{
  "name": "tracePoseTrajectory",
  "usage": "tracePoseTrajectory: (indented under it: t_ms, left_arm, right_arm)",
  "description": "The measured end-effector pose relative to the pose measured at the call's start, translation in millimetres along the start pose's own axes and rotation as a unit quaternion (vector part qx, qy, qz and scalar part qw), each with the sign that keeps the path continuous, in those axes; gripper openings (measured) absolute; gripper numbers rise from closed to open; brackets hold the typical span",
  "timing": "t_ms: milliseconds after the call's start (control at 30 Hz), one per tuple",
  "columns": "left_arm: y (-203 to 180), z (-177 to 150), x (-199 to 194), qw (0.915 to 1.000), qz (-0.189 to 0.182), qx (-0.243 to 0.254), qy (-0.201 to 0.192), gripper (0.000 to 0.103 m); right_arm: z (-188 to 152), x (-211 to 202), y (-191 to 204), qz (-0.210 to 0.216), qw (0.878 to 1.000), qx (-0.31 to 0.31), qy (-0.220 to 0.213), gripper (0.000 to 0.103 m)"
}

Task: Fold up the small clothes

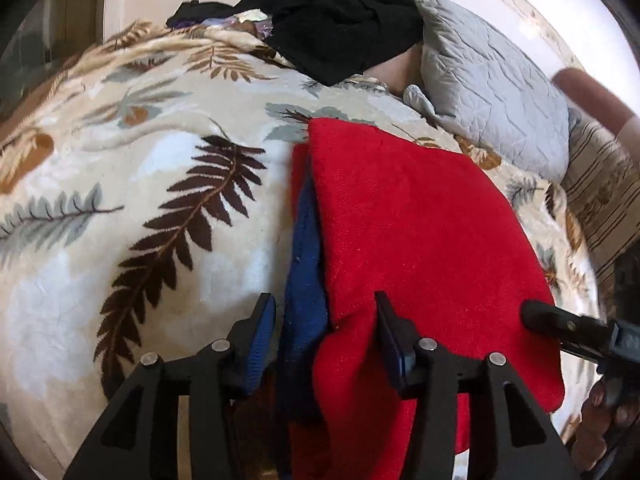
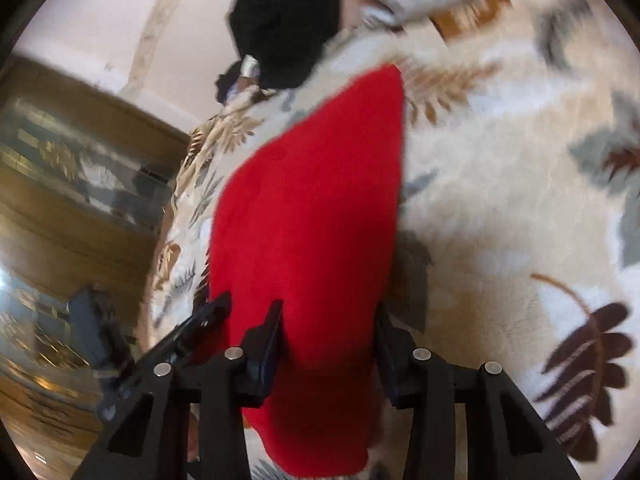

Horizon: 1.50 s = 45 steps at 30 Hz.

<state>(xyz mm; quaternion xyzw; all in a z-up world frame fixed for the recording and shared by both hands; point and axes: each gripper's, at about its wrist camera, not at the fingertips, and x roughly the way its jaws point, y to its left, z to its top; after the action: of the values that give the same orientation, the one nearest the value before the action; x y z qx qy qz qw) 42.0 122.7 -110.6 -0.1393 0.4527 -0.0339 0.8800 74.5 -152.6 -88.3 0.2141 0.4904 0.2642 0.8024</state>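
Note:
A red knitted garment (image 1: 416, 232) with a blue part (image 1: 306, 264) along its left edge lies folded on the leaf-patterned blanket (image 1: 140, 184). My left gripper (image 1: 326, 308) is open, its fingers astride the garment's near left edge, over the blue strip. In the right wrist view the same red garment (image 2: 312, 216) runs between the open fingers of my right gripper (image 2: 330, 316). The tip of the right gripper (image 1: 540, 314) shows at the garment's right edge in the left wrist view. The left gripper (image 2: 200, 320) shows at the garment's left edge in the right wrist view.
A pile of black clothes (image 1: 340, 20) lies at the far end of the bed. A grey quilted pillow (image 1: 492, 84) and a striped cushion (image 1: 604, 196) sit to the right. A wooden cabinet (image 2: 72, 168) stands beyond the bed's left side.

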Motion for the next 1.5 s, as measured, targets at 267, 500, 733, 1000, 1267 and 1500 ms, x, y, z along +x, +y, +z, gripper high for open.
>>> tracePoseTrajectory:
  t_ms: [267,500,733,1000,1267,1500]
  left_arm:
    - [2.8,-1.9,2.8,0.9999,-0.012,-0.001,-0.007,0.057]
    - [5.7,-3.4,3.5,0.9998,-0.016,-0.009,-0.008,0.061]
    - [6.8,-0.7,-11.4,0.9992,-0.027,-0.028,-0.002,0.058]
    - [23.5,-25.1,-10.9,0.9992,-0.017,-0.025,0.025,0.049]
    - [17.5,-21.1,-33.4,0.9998,0.015,-0.011,0.011,0.045]
    - [-0.5,-8.6,-50.2,0.9998,0.001,0.000,-0.018,0.060]
  right_arm:
    - [54.6,19.5,-40.4,0.039,0.995,0.090,-0.010,0.078]
    - [67.5,41.9,1.1,-0.023,1.000,0.005,-0.003,0.046]
    - [29.8,17.2,-18.9,0.004,0.999,0.045,-0.005,0.072]
    - [-36.5,-3.3,-22.4,0.029,0.998,0.059,0.012,0.072]
    - [-54.0,-15.4,-22.1,0.052,0.997,0.063,0.007,0.072]
    - [-45.3,-22.8,-19.3,0.065,0.996,0.055,-0.007,0.072]
